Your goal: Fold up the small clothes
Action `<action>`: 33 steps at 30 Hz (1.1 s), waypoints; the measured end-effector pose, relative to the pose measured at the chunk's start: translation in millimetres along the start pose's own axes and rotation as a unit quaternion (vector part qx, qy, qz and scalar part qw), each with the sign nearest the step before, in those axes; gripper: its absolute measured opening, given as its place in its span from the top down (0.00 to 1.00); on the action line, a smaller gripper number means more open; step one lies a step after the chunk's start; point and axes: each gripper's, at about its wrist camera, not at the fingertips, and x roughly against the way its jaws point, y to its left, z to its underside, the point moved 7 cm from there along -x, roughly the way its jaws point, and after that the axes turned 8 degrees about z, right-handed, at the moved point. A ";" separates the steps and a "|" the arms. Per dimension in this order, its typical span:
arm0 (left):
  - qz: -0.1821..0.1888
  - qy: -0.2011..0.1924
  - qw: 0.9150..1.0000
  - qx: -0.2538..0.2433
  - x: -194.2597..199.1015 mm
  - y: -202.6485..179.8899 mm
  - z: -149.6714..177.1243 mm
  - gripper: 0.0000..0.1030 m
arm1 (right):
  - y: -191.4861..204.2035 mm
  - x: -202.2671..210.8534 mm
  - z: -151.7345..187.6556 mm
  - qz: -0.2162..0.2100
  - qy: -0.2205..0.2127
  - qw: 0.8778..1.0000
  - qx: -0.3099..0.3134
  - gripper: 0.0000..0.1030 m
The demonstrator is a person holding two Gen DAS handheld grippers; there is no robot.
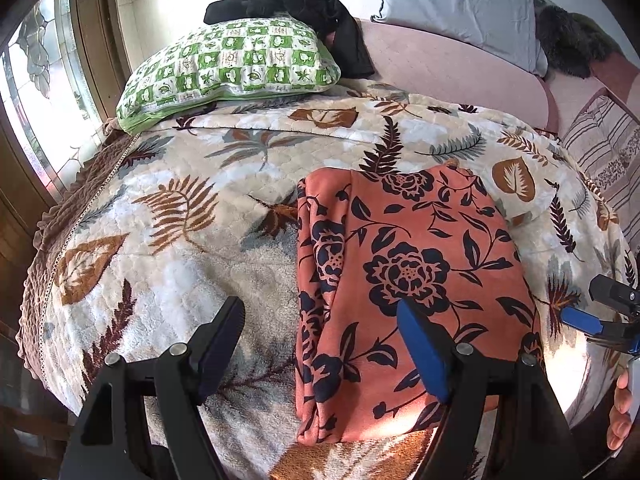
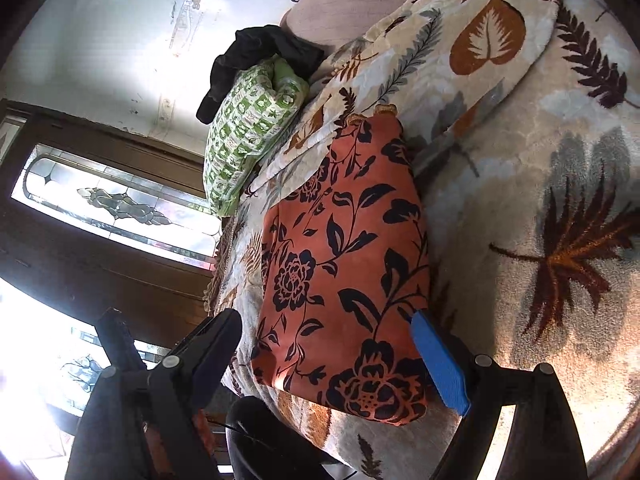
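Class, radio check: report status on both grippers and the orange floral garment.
Left gripper open, empty. Right gripper open, empty. Orange floral garment folded lengthwise, flat on leaf-print blanket. Nothing in the way.

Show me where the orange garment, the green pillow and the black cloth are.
Orange garment (image 1: pixel 404 272), left wrist view, on its large central flower.
Green pillow (image 1: pixel 232 66), left wrist view, on the middle of its checked top.
Black cloth (image 2: pixel 256 52), right wrist view, on its bunched middle.
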 end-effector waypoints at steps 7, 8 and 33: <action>0.002 0.002 1.000 0.001 -2.4 0.6 2.5 0.23 | 1.7 2.5 -1.4 0.005 -0.002 1.000 0.005 0.14; 0.002 0.003 1.000 0.001 -3.1 1.4 2.8 0.23 | 3.2 2.6 -1.8 0.004 -0.003 1.000 0.007 0.14; 0.031 0.026 0.997 0.058 -32.1 37.2 10.6 0.23 | -5.1 -32.8 -34.5 0.062 0.016 0.998 0.023 0.14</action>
